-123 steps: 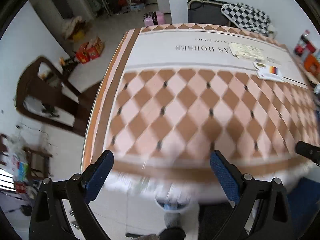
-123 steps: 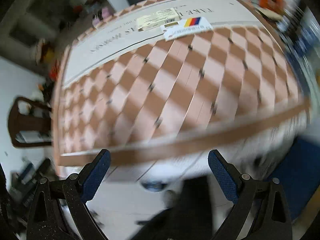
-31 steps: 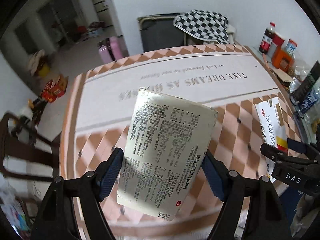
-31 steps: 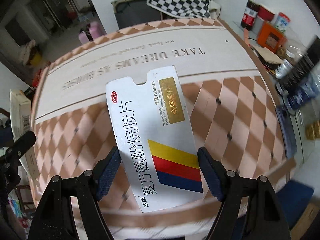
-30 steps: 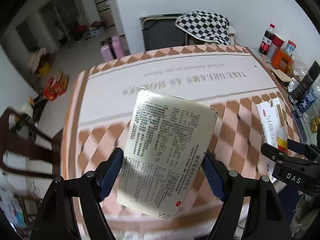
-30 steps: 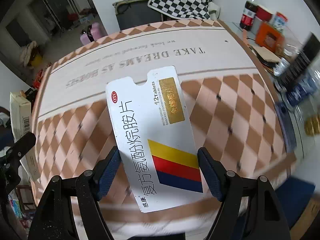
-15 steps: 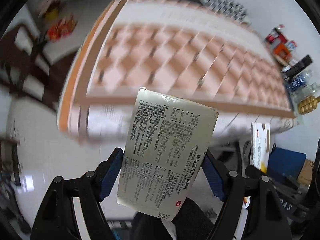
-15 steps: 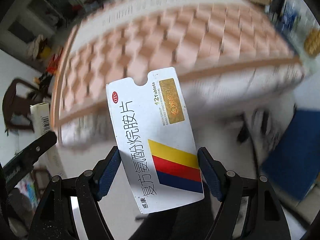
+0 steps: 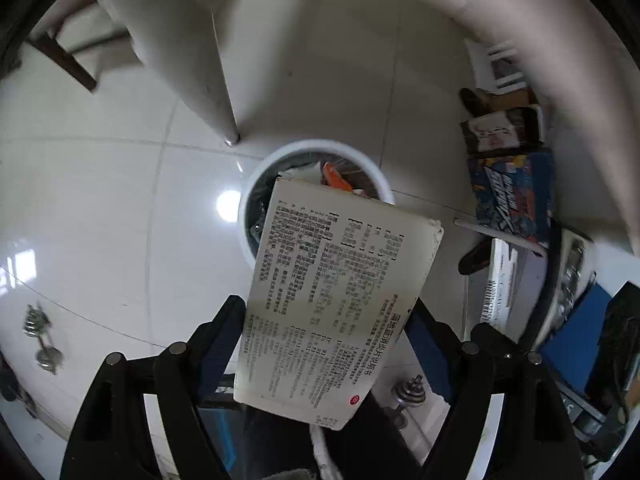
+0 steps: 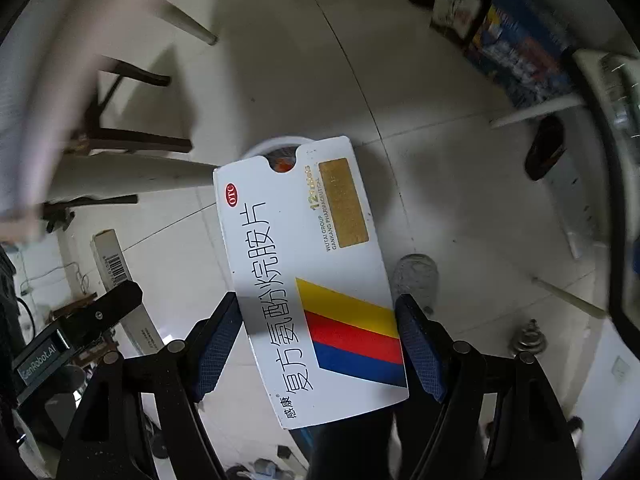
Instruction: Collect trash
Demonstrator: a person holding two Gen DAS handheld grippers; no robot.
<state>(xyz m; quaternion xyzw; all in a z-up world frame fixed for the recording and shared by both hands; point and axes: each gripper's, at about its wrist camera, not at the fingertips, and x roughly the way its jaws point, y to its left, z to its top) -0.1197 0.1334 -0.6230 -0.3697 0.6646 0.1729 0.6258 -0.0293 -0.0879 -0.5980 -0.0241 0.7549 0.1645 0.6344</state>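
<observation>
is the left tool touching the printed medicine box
Touching: the left wrist view shows the left tool with both blue pads pressed against the printed medicine box.

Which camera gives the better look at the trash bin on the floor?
The left wrist view. There the bin shows most of its white rim and some trash inside, above the printed box. In the right wrist view only a sliver of the bin's rim peeks out behind the striped box.

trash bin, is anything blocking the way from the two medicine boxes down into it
Nothing visible does. The white trash bin sits open-topped on the floor directly beyond the printed box in the left tool and the striped box in the right tool.
</observation>
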